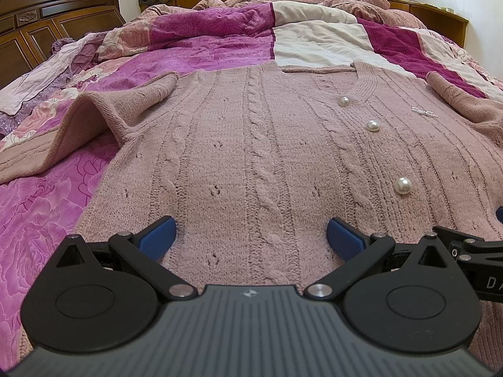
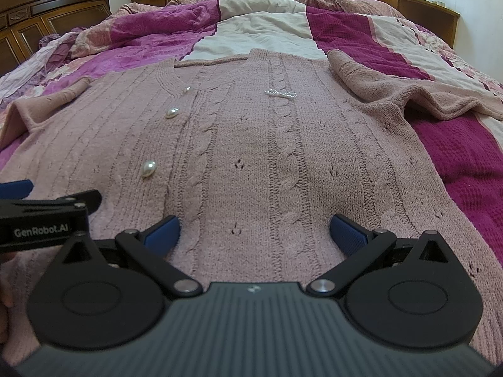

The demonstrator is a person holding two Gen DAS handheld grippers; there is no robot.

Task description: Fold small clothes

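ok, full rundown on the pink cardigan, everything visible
The cardigan is dusty-pink cable knit with small eyelet holes, lying flat, front up, on the bedspread, V-neck away from the cameras. Three pearl buttons run down the buttoned placket; a small bead bow sits on the chest. Both sleeves are spread outward, rumpled. Both tongs, open, hover over the hem end.

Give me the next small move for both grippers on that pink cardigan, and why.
Probably close each gripper on the near hem. The pink cable-knit cardigan lies flat and buttoned on the purple patchwork quilt, sleeves spread. The left gripper and right gripper sit open at its lower edge, side by side, holding nothing.
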